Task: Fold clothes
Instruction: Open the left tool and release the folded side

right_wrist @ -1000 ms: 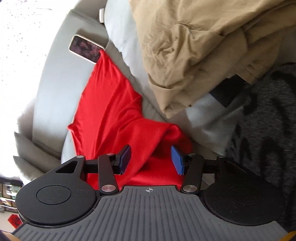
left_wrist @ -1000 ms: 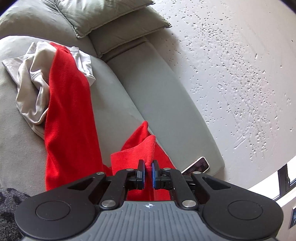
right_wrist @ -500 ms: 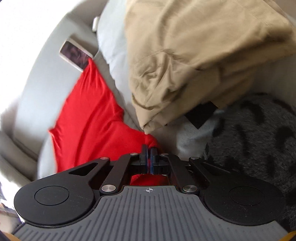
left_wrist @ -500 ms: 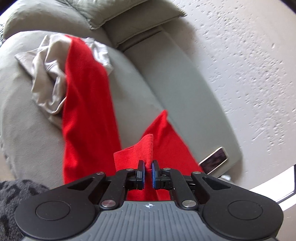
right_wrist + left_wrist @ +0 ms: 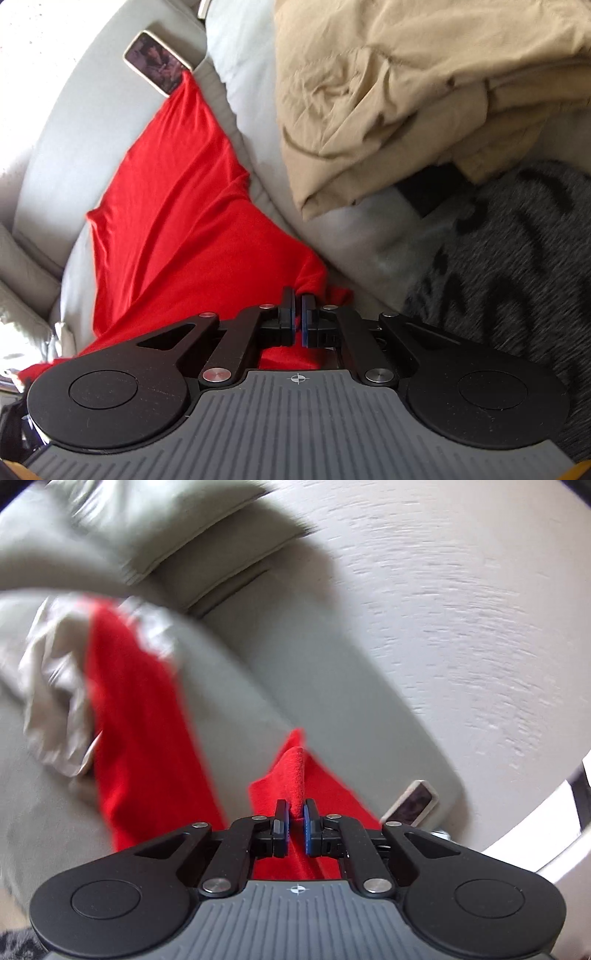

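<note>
I have the bright red, soft knit garment [image 5: 140,716] pinched at two places: my left gripper [image 5: 294,819] is clamped on a raised fold of its edge, the blue-padded jaws nearly together with a ridge of red cloth standing up between them, and my right gripper [image 5: 298,317] is closed tight on another bunched corner, where the cloth gathers into a knot just ahead of the pads. I judge I hold it this way so the cloth hangs taut between two corners and can be lifted off the grey upholstered sofa [image 5: 240,686] and laid flat for a first fold; one grip alone would let it droop and twist. The garment lies stretched along the sofa seat, one long strip running away from me in the left wrist view, which is blurred. That far end is draped over a crumpled pale beige garment [image 5: 51,701], so pulling may drag the beige piece along. A smartphone with a dark screen and light case [image 5: 157,61] lies on the sofa arm, touching the red cloth's far tip in the right wrist view; a tug there could slide it off. A loosely stacked pile of tan clothes [image 5: 406,103] sits just beside the red cloth, crowding the seat, and a dark grey patterned fuzzy blanket [image 5: 517,258] lies to my right.
</note>
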A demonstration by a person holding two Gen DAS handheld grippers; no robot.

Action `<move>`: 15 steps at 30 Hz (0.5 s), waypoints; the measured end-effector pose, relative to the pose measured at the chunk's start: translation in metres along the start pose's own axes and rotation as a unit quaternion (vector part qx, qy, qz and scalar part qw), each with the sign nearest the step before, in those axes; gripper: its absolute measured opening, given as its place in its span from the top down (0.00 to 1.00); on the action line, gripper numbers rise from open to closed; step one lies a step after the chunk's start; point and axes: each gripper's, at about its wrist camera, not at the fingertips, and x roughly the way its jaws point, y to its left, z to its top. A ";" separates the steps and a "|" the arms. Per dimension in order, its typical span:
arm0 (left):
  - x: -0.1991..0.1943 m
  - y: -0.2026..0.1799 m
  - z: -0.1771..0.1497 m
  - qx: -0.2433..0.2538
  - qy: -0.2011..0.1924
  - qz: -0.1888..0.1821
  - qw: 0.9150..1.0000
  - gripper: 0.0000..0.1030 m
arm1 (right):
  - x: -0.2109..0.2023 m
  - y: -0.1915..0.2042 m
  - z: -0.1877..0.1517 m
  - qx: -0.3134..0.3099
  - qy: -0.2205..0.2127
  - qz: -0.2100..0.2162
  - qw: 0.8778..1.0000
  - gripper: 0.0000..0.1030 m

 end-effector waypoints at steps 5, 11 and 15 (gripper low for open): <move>0.000 0.009 0.002 -0.047 0.035 0.075 0.995 0.95 | 0.001 0.003 0.000 -0.009 0.006 0.003 1.000 0.96; -0.010 0.004 -0.002 -0.029 0.034 0.133 0.990 0.84 | -0.001 0.001 0.001 -0.008 0.024 0.008 1.000 0.88; -0.036 -0.014 0.001 -0.022 -0.012 0.235 0.972 0.64 | -0.014 0.000 0.000 -0.022 0.056 0.016 0.998 0.66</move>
